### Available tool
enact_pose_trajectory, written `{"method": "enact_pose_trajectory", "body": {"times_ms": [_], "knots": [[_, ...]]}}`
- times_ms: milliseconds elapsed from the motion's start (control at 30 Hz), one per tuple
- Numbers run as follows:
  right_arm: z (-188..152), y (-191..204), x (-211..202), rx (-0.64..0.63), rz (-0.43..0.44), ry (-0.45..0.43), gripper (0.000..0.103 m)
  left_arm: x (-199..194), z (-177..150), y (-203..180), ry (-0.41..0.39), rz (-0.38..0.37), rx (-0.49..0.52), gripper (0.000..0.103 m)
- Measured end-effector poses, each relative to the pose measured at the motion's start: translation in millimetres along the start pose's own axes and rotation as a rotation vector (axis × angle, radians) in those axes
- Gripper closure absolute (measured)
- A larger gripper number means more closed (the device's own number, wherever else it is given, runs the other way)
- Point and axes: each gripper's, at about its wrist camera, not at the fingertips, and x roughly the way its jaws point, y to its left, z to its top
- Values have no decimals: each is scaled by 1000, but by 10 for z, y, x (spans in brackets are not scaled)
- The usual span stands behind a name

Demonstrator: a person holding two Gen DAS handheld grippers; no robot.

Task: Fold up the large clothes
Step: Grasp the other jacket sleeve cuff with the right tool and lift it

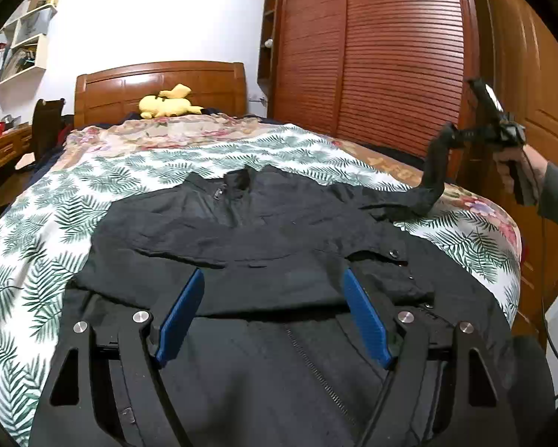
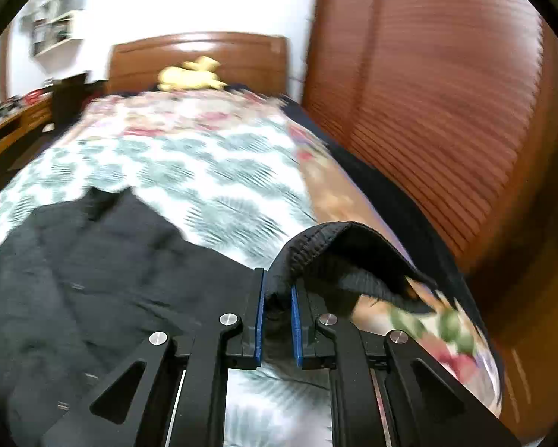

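Observation:
A large black zip jacket [image 1: 264,260] lies spread on the bed, collar toward the headboard, with one sleeve folded across its chest. My left gripper [image 1: 275,279] is open, its blue pads [image 1: 182,316] hovering over the jacket's lower front, holding nothing. My right gripper [image 2: 277,287] is shut on the ribbed cuff [image 2: 316,246] of the jacket's right sleeve and lifts it above the bed's right side. In the left wrist view the right gripper [image 1: 446,138] holds the sleeve [image 1: 433,182] hanging up from the bed. The jacket body [image 2: 92,272] lies at the left of the right wrist view.
The bed has a leaf-print cover [image 1: 47,231] and a floral blanket [image 1: 159,134]. A yellow plush toy [image 1: 169,104] rests by the wooden headboard [image 1: 159,85]. A slatted wooden wardrobe [image 1: 383,56] stands close along the right. A desk [image 1: 3,145] and wall shelves [image 1: 21,41] are at the left.

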Motion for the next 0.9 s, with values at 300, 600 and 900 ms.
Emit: {"method": "enact_pose_trajectory", "body": {"times_ms": [300,600,900], "knots": [[389,1280,-836,-157,212,-153,92,-214,-31,211,-15,59,-19,25],[403,2161,-1559,-261,425,-279,92,-419,-108,491,-27,102,-60,25],[5,2233,-1362,-336,476,-145,92,-497,-161,617,-29,124,-77,25]]}}
